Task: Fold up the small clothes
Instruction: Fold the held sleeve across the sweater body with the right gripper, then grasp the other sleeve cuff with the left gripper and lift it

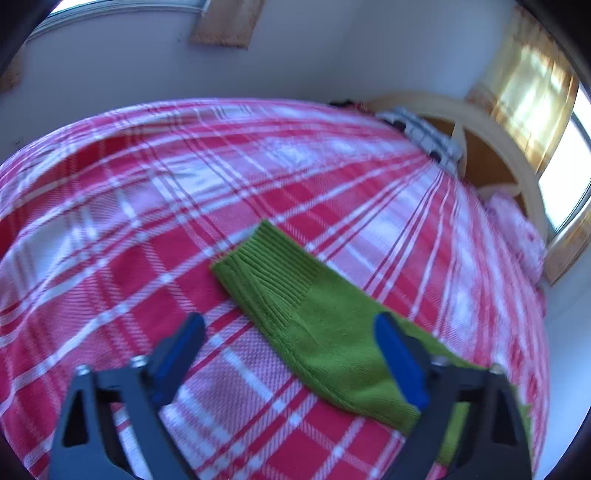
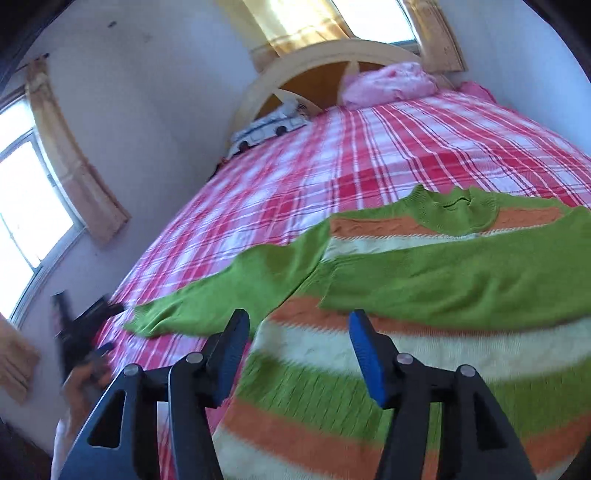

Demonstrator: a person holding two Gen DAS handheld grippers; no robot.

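A red-and-white plaid bedspread (image 2: 369, 162) is covering the bed — a crumpled pink cloth (image 2: 391, 83) is lying against the arched cream wooden headboard (image 2: 295, 61), yellow curtains (image 1: 524, 92) hanging beside it.

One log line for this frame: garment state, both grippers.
striped green-orange knit sweater: right sleeve folded across | left gripper: open, over left sleeve | right gripper: open, empty

Daylight pours through the blown-out, yellow-curtained window (image 2: 373, 18) far beyond the fingertips, casting a bluish tint. Motion blur smears the red-and-white plaid bedspread (image 1: 129, 206) ahead; fisheye bending darkens every corner.
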